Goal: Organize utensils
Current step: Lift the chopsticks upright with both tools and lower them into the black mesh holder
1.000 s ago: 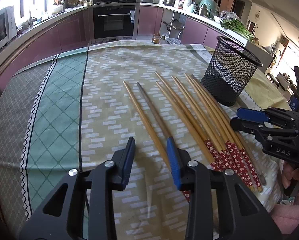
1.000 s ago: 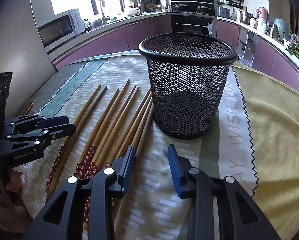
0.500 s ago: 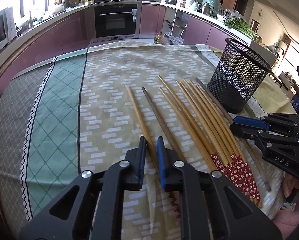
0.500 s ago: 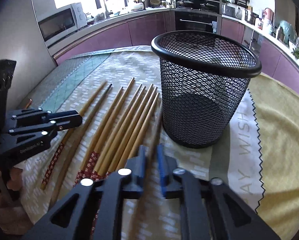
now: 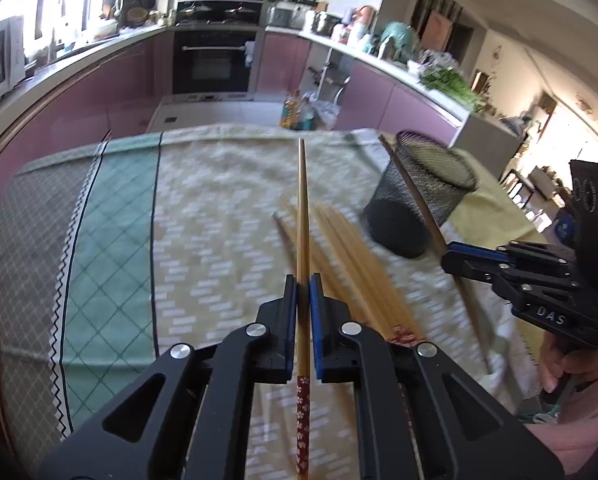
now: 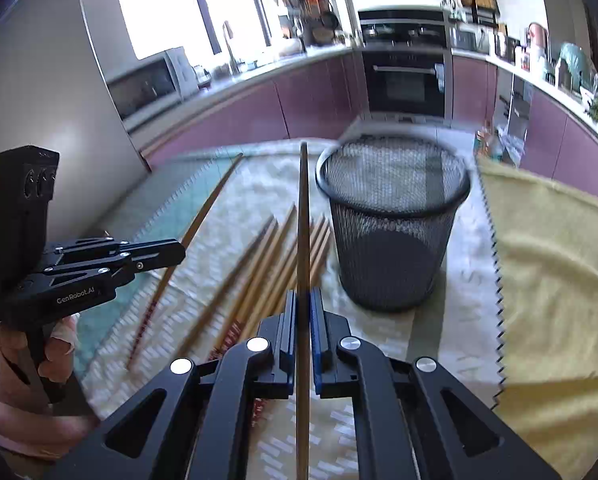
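My left gripper [image 5: 303, 280] is shut on a light bamboo chopstick [image 5: 302, 216] with a red flowered end, held above the table. My right gripper [image 6: 303, 294] is shut on a darker brown chopstick [image 6: 303, 220], also lifted. Each gripper shows in the other view, the right one [image 5: 451, 251] with its chopstick [image 5: 415, 196] and the left one [image 6: 181, 250] with its chopstick [image 6: 207, 212]. Several more chopsticks [image 5: 351, 256] lie side by side on the cloth [image 6: 267, 264]. A black mesh cup [image 6: 393, 220] stands upright to their right [image 5: 419, 196].
The table carries a patterned beige and green cloth [image 5: 111, 232] and a yellow cloth [image 6: 555, 280] at the right. Purple kitchen cabinets and an oven [image 5: 215, 60] stand beyond the far edge.
Both grippers closed on a chopstick each and lifted them off the cloth. The table now sits lower in both views.
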`<state>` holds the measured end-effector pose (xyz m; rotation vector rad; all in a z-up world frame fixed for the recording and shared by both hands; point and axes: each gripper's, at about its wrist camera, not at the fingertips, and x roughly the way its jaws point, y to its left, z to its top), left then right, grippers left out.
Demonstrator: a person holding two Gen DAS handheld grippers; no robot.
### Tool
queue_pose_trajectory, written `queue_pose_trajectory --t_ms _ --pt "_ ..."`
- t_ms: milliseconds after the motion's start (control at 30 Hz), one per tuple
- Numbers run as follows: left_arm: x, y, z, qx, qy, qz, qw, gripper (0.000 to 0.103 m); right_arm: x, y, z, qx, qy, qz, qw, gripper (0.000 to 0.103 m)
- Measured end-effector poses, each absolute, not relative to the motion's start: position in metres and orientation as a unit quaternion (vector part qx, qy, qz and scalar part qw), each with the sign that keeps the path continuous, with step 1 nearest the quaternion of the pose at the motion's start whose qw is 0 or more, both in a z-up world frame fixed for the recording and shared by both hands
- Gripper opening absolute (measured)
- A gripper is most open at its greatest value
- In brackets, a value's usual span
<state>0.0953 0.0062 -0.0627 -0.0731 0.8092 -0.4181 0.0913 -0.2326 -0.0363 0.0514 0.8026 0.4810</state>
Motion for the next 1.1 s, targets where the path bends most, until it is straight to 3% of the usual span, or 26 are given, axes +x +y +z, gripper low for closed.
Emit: queue_pose_trajectory --t_ms 367,767,1100 --pt "0.075 -0.012 0.013 -0.06 0.313 -0.28 0.905 0.007 0.083 -0.255 0.014 0.055 0.312 0.247 0.916 0.006" --pt "0.11 -0.042 0.082 -0.086 0.235 -0.316 0.915 0.007 0.108 -0.279 0.075 0.048 0.237 0.237 0.941 0.006" --pt "0.145 -0.08 0.079 -0.078 0.235 -0.306 0.919 0.007 0.152 -0.29 0.066 0.046 0.246 0.207 0.946 0.006"
